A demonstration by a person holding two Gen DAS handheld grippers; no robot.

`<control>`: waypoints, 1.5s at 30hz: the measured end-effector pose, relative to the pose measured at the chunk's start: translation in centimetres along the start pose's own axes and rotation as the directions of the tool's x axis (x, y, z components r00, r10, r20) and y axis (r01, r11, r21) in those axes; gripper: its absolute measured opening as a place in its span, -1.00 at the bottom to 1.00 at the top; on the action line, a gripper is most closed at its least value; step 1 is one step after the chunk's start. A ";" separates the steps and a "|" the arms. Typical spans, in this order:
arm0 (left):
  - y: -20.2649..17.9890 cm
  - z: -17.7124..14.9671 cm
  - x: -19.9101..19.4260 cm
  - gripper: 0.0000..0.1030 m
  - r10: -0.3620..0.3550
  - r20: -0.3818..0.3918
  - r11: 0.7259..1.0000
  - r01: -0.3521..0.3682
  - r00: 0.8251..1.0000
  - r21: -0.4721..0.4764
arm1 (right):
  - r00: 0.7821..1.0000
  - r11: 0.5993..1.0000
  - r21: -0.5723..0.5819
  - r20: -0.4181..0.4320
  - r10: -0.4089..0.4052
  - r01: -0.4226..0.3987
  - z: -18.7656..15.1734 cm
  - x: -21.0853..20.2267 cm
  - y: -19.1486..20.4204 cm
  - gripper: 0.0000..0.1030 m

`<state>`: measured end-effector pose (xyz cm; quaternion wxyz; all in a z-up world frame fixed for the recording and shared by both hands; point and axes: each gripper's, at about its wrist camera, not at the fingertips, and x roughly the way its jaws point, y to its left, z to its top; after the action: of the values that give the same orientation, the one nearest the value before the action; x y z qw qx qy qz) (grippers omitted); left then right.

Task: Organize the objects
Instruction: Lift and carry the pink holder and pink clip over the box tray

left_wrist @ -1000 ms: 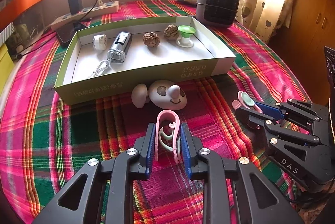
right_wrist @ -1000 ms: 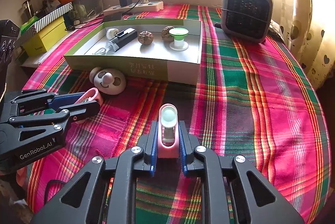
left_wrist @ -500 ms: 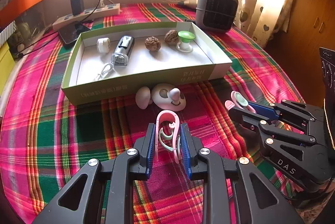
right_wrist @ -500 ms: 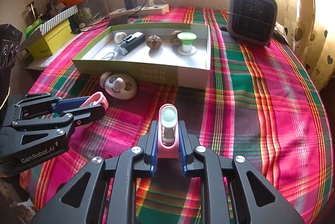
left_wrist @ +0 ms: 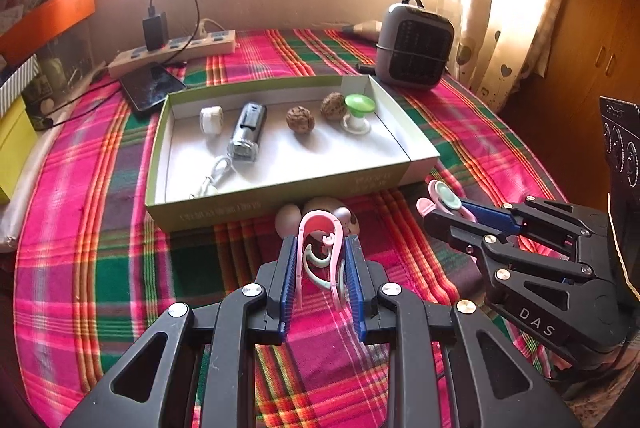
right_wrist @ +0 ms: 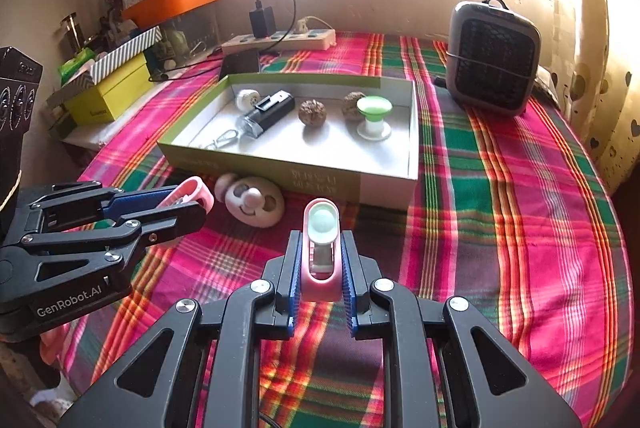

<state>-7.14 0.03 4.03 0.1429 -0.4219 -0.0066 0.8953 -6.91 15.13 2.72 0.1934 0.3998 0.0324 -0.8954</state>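
My left gripper (left_wrist: 320, 248) is shut on a pink clip with pale green inner hooks (left_wrist: 321, 254), held above the plaid cloth in front of the green box (left_wrist: 224, 207). It also shows in the right wrist view (right_wrist: 188, 203). My right gripper (right_wrist: 320, 248) is shut on a pink holder with a pale green round pad (right_wrist: 321, 228); it also shows in the left wrist view (left_wrist: 444, 205). The box (right_wrist: 256, 167) holds a white round piece, a grey device, a white cable, two walnuts and a green-topped spool (right_wrist: 374, 117). A white smiley-face toy (right_wrist: 254, 201) lies in front of the box.
A grey heater (right_wrist: 494, 61) stands at the back right. A power strip with a charger (right_wrist: 280, 37) and a phone (left_wrist: 152, 87) lie behind the box. Yellow and orange boxes (right_wrist: 108, 93) crowd the left side. The plaid cloth (right_wrist: 500, 228) covers the table.
Both grippers have risen and pulled back a little with their pink pieces. The box and the toy look farther away and have not moved.
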 end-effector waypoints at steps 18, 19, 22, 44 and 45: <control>3.5 3.3 1.0 -0.59 0.041 0.021 0.998 -0.040 0.999 -0.056 | 0.999 0.999 -0.016 0.013 0.045 -0.045 4.0 2.1 0.5 -0.64; 3.7 3.4 1.1 -0.58 0.043 0.021 0.997 -0.041 0.999 -0.059 | 0.999 0.999 -0.016 0.013 0.046 -0.046 4.3 2.3 0.5 -0.64; 4.4 4.0 1.6 -0.58 0.045 0.019 0.996 -0.044 0.999 -0.071 | 0.999 0.999 -0.014 0.008 0.046 -0.045 4.9 3.0 0.4 -0.64; 7.2 6.0 5.9 -0.58 0.067 -0.043 0.991 -0.072 0.997 -0.114 | 0.996 0.998 0.004 -0.061 0.058 -0.058 7.5 8.5 -0.1 -0.64; 7.3 6.1 6.1 -0.58 0.069 -0.045 0.991 -0.074 0.997 -0.111 | 0.996 0.998 0.004 -0.063 0.060 -0.060 7.6 8.7 -0.1 -0.64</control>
<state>-17.25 -4.68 2.38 0.0867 -0.4475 -0.0392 0.8892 -17.57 10.82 1.54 0.2185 0.4289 0.0259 -0.8761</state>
